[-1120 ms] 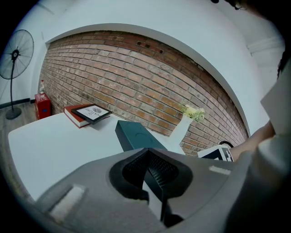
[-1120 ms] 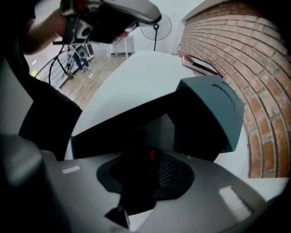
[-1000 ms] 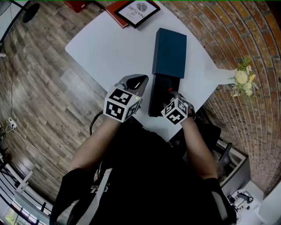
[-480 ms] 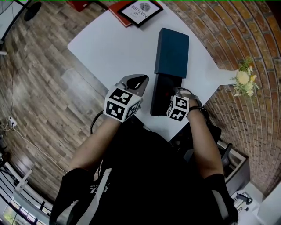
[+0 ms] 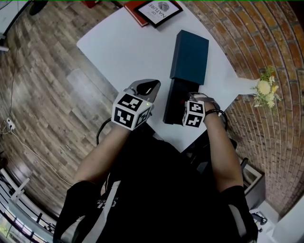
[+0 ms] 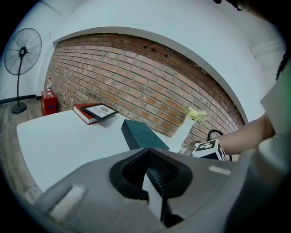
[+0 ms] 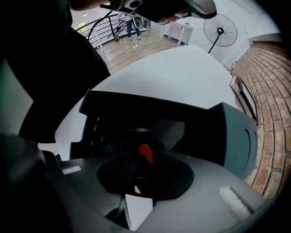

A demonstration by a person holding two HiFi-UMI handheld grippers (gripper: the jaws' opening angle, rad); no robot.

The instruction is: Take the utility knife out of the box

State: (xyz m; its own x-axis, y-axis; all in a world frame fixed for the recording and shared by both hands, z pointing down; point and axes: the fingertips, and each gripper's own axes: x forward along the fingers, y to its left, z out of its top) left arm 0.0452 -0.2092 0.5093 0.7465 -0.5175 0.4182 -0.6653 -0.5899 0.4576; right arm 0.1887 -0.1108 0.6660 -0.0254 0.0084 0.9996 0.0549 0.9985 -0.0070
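A dark teal box lid (image 5: pixel 190 54) lies slid back off a black inner tray (image 5: pixel 170 102) on the white table (image 5: pixel 123 52). My right gripper (image 5: pixel 188 103) points straight down into the tray's near end. In the right gripper view its jaws stand apart around the black utility knife, whose red slider (image 7: pixel 145 153) shows between them. They have just been closing, and I see no pad pressing on the knife. My left gripper (image 5: pixel 145 88) hovers left of the tray, near the table's front edge. Its jaws (image 6: pixel 152 166) meet with nothing between them.
A framed picture (image 5: pixel 158 8) on a red book lies at the table's far corner. A white vase with yellow flowers (image 5: pixel 263 88) stands at the right edge by the brick wall. A standing fan (image 6: pixel 20 52) is on the wooden floor beyond the table.
My right gripper has rolled about its own axis over the tray, so its marker cube shows a different face. The left gripper has kept still.
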